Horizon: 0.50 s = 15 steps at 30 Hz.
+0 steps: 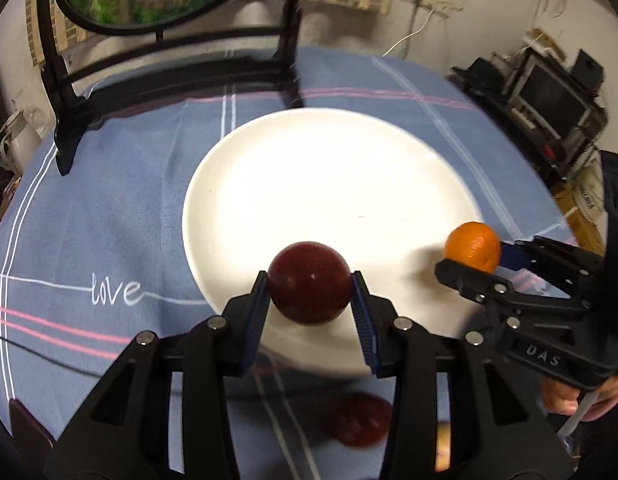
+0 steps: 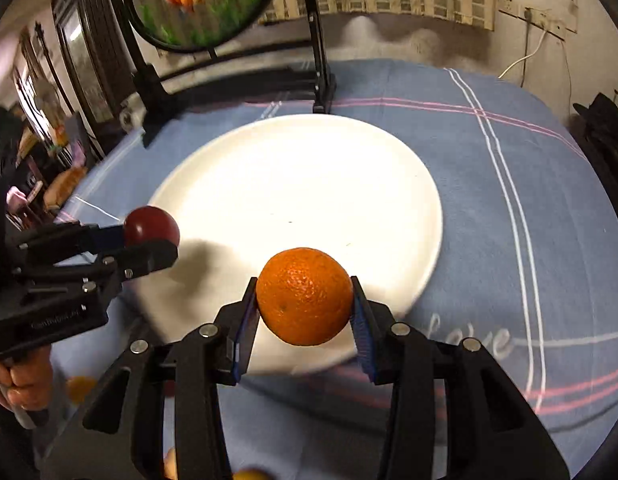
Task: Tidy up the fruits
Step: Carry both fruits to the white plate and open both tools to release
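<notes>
My left gripper (image 1: 310,284) is shut on a dark red apple (image 1: 309,282) and holds it above the near rim of a big white plate (image 1: 309,184). My right gripper (image 2: 303,298) is shut on an orange (image 2: 305,296) above the plate's (image 2: 293,184) near edge. In the left wrist view the right gripper (image 1: 475,258) with the orange (image 1: 473,245) is at the plate's right edge. In the right wrist view the left gripper (image 2: 151,236) with the apple (image 2: 151,226) is at the plate's left edge. The plate holds no fruit.
A blue striped tablecloth (image 1: 109,216) covers the round table. A black stand with a round goldfish screen (image 2: 205,0) is behind the plate. Another red fruit (image 1: 361,418) and a yellowish fruit (image 2: 80,388) lie on the cloth near me, under the grippers.
</notes>
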Each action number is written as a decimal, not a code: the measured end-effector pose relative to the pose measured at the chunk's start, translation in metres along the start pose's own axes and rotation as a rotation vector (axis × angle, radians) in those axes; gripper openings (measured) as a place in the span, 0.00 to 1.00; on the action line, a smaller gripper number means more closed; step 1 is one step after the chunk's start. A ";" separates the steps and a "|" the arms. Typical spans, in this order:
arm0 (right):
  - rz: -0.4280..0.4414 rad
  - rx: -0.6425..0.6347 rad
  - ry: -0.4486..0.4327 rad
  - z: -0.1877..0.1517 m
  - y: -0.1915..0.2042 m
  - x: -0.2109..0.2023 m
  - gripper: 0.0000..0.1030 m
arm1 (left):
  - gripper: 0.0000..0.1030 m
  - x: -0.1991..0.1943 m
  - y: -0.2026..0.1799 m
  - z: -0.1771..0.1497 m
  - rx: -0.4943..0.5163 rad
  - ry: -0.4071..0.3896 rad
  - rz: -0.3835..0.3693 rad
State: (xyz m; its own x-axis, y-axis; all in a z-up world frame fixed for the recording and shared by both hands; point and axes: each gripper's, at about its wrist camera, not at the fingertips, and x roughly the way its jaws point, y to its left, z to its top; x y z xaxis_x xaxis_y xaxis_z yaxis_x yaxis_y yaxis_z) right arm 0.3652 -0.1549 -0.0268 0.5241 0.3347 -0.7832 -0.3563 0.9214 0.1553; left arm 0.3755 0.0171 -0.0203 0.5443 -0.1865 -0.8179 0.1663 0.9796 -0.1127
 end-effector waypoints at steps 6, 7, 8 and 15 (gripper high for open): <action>-0.002 -0.032 0.050 0.005 0.006 0.024 0.42 | 0.40 0.024 0.005 0.006 0.001 0.055 0.005; -0.006 -0.042 0.057 0.005 0.008 0.026 0.42 | 0.40 0.026 0.005 0.005 0.002 0.058 0.003; -0.010 -0.046 0.062 0.006 0.009 0.027 0.42 | 0.41 0.028 0.006 0.005 0.001 0.061 0.005; -0.057 -0.078 0.025 0.001 0.015 0.011 0.61 | 0.81 -0.002 0.001 0.001 0.024 -0.052 0.081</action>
State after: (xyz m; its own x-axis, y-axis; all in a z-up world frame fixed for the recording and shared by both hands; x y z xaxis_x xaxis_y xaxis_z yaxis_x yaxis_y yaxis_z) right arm 0.3664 -0.1376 -0.0324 0.5262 0.2764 -0.8042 -0.3864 0.9202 0.0634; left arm 0.3753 0.0188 -0.0179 0.5986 -0.1113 -0.7933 0.1396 0.9896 -0.0335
